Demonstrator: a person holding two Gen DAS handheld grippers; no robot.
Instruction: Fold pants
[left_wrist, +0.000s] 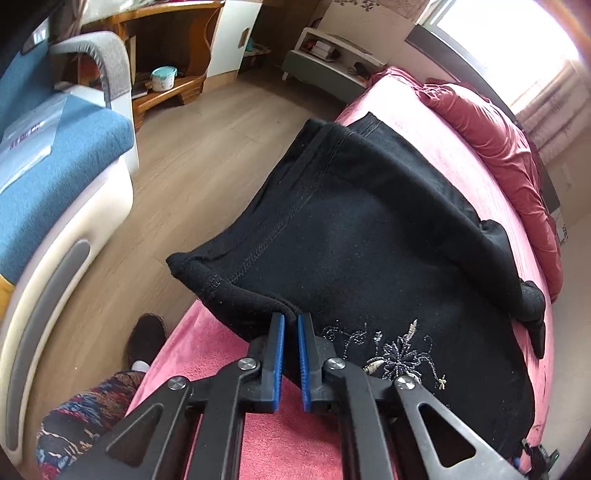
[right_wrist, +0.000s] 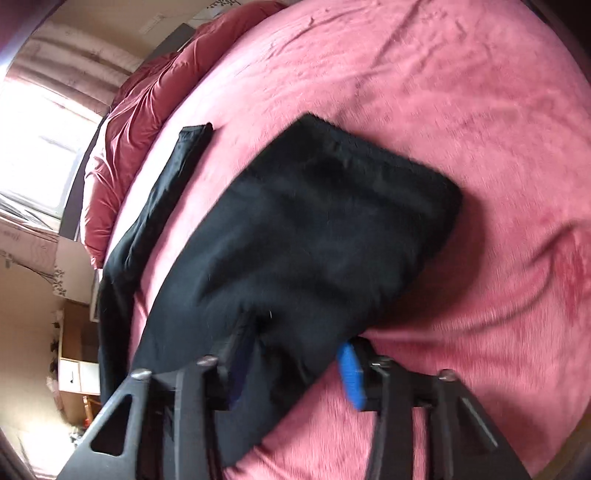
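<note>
Black pants (left_wrist: 362, 240) with beaded embroidery lie partly folded on the pink bed (left_wrist: 443, 147). My left gripper (left_wrist: 291, 321) is shut on the pants' folded near edge, close to the bed's side. In the right wrist view the pants (right_wrist: 314, 229) drape over my right gripper (right_wrist: 295, 339), whose blue pads (right_wrist: 351, 373) stand wide apart with cloth lying between them. One layer is folded over, and a leg (right_wrist: 162, 192) stretches away toward the pillows. That view is blurred.
A red duvet (left_wrist: 498, 147) is bunched at the head of the bed. A blue and white armchair (left_wrist: 55, 177) stands left across the wooden floor (left_wrist: 207, 147). A person's patterned leg and dark slipper (left_wrist: 146, 339) are beside the bed.
</note>
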